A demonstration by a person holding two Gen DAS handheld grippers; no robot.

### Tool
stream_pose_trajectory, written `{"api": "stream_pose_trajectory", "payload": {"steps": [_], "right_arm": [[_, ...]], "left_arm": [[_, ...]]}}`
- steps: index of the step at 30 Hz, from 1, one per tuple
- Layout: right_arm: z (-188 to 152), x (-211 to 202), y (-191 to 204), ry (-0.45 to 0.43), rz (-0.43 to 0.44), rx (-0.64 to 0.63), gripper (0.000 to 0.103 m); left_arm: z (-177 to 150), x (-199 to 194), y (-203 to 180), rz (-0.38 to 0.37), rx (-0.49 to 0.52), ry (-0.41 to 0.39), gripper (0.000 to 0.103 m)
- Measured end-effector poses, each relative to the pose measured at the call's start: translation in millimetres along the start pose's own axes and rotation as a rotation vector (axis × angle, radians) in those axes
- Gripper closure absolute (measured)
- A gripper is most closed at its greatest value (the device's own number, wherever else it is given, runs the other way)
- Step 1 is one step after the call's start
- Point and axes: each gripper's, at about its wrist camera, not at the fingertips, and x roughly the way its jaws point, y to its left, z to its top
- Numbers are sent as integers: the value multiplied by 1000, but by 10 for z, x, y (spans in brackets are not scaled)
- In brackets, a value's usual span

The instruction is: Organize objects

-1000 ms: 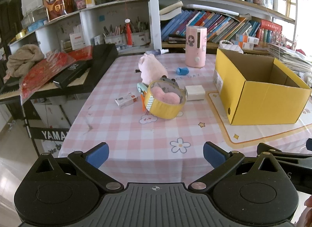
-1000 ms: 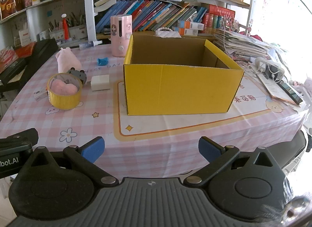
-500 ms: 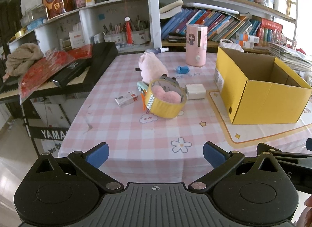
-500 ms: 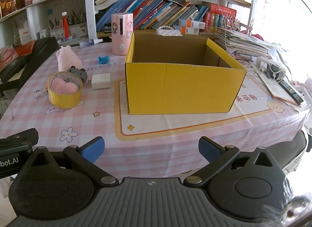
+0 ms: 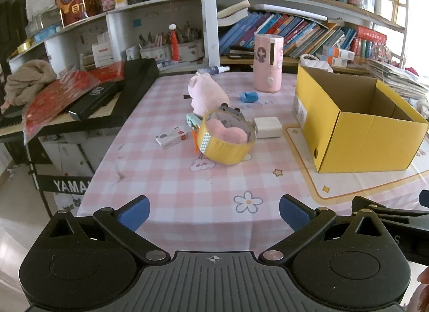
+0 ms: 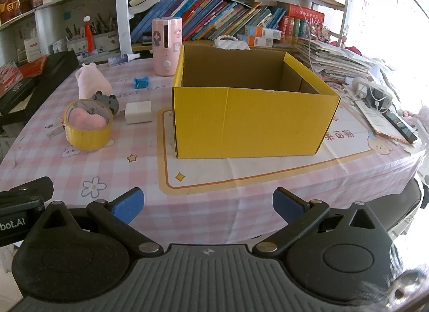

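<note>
An open yellow cardboard box [image 5: 367,135] [image 6: 252,121] stands on the pink checked table, and what I see of its inside is bare. Left of it lies a yellow tape roll [image 5: 226,147] [image 6: 88,131] with a pink heart-shaped piece inside. Around the roll are a white block [image 5: 268,127] [image 6: 138,111], a pink plush toy [image 5: 206,95] [image 6: 92,84], a small red-and-white packet [image 5: 171,137] and a blue clip [image 5: 249,96] [image 6: 141,82]. My left gripper [image 5: 214,212] and right gripper [image 6: 207,204] hover open at the table's near edge, holding nothing.
A pink cylinder appliance [image 5: 268,64] [image 6: 166,46] stands at the back of the table. Bookshelves [image 6: 241,22] line the wall behind. A black keyboard [image 5: 107,97] with red packets sits to the left. Papers and a phone [image 6: 399,124] lie at the right.
Both views have shifted slightly, the table objects sitting a little further off and lower. Nothing on the table has moved and both grippers stay open.
</note>
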Motion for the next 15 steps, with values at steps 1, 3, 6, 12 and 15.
{"api": "stream_pose_trajectory", "payload": {"steps": [1,3,6,12,15], "right_arm": [[-1,4,1,0,0,0,0],[4,-3,-2,1,1,0,0],[5,-2,-1,0,0,1,0],[22,35,0,7,0,2,0],[45,27,-23,8,1,7,0]], "left_arm": [[2,-2,0,0,0,1,0],[1,0,-1,0,0,1,0],[12,-7,-5,-13,2,-5,0],[34,12,-25,-20,8,-11,0],[37,23,-20,-19,6,-5,0]]}}
